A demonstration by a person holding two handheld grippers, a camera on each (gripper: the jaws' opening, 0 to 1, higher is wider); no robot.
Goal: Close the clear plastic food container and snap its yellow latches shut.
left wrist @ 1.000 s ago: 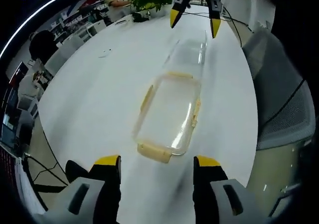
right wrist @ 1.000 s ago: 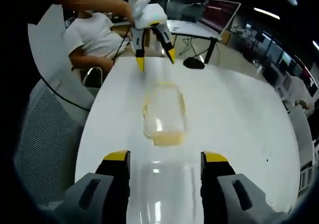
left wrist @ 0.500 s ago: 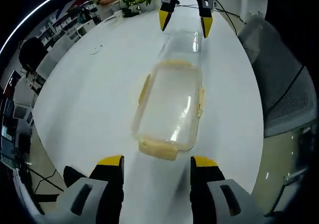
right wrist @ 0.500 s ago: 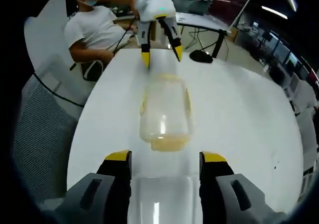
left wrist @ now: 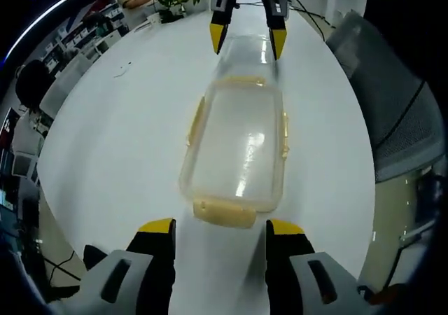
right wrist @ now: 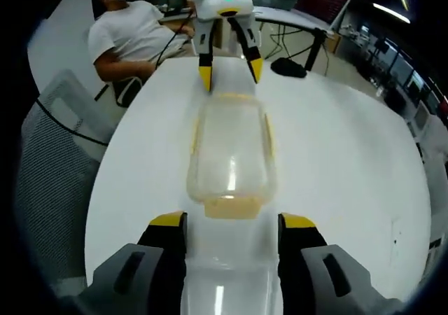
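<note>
Closing in from both ends, the two tools now flank the clear food container (left wrist: 238, 150), which lies lengthwise on the white desk (left wrist: 119, 147) with its body at the near end of the left gripper view and its clear lid (left wrist: 246, 51) stretched flat beyond it. Compared with a second ago the container fills more of both views and the opposite tool stands much closer to it, so both hands have advanced. In the left gripper view the left hand-held gripper (left wrist: 218, 225) has its jaws spread wide and empty, the yellow end latch (left wrist: 224, 213) lying just ahead between them. In the right gripper view the right hand-held gripper (right wrist: 229, 221) is likewise wide open with nothing clamped, its jaws straddling the lid (right wrist: 227, 287), and a yellow latch (right wrist: 230, 207) sits just past its tips. Yellow side latches (left wrist: 194, 119) hang loose along the body. The lid appears still folded out flat and no latch looks fastened, so closing has not begun; the approach suggests the right tool is lining up to swing the lid over while the left steadies the base
</note>
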